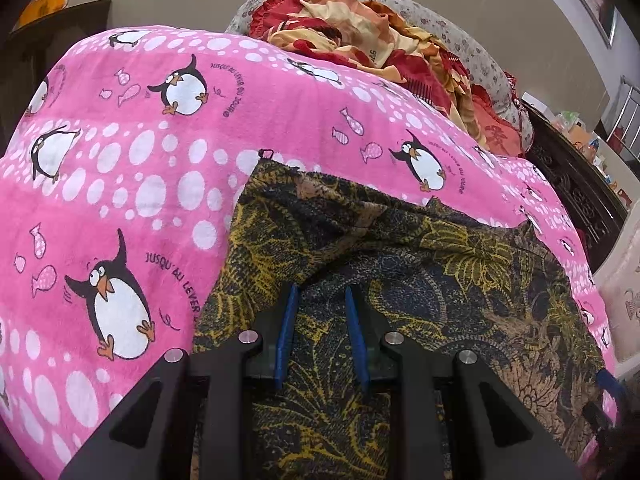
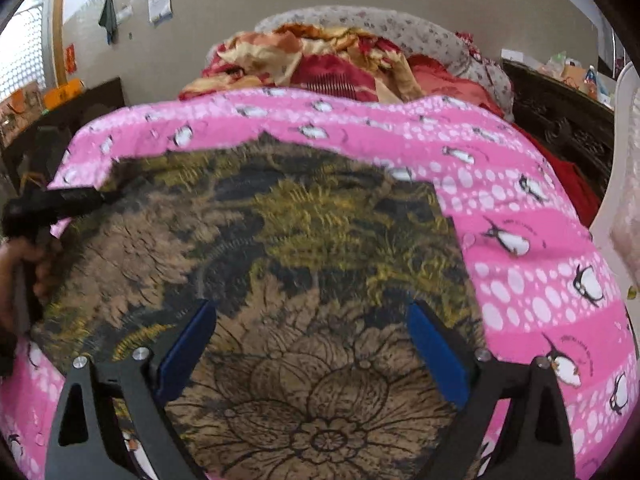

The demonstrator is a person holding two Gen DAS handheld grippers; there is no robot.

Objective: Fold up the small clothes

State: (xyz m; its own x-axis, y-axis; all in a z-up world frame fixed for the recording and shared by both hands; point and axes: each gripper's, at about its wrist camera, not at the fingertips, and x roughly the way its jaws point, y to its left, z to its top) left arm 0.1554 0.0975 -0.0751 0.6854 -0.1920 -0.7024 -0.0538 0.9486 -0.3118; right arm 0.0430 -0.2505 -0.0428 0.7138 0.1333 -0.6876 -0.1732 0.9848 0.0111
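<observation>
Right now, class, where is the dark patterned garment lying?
In both wrist views the patterned garment lies spread on the pink penguin blanket, directly ahead of both grippers, with the rumpled red and orange bedding beyond it.

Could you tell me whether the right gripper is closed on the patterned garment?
No, the right gripper has its blue fingers spread wide apart above the patterned garment, clamping nothing.
</observation>
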